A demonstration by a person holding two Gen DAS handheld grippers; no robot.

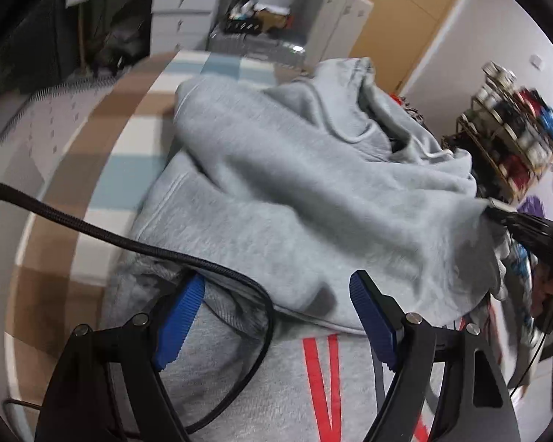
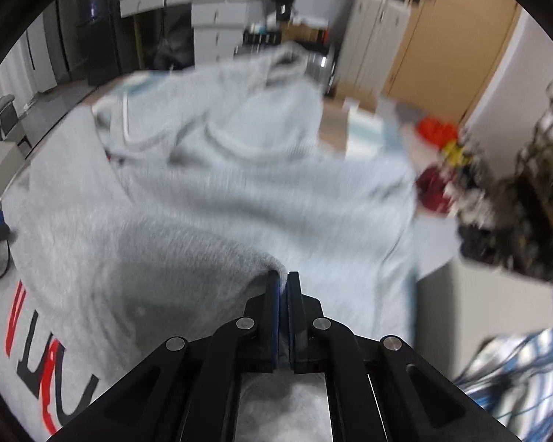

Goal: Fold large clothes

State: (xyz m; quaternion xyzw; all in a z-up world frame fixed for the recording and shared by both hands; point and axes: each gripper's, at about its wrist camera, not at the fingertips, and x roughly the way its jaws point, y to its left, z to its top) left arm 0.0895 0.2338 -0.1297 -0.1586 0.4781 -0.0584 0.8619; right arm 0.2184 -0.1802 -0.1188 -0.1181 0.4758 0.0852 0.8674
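Large light-grey fleece hoodie with red and black lettering [image 1: 276,191] lies spread over a table covered in a brown, white and pale-blue checked cloth [image 1: 103,140]; one layer is folded across the body, hood and white drawstring toward the far end. Left gripper [image 1: 276,316] hovers over the near part of the garment, blue-padded jaws standing wide apart with nothing pinched between them. A black braided cable [image 1: 136,246] loops across the fabric in front of it. Right gripper [image 2: 283,283]: jaws pressed together on a raised ridge of the grey fabric (right-wrist view is motion-blurred, but the pinch is clear). Cluttered wooden rack [image 1: 512,136] stands beside the table's far right.
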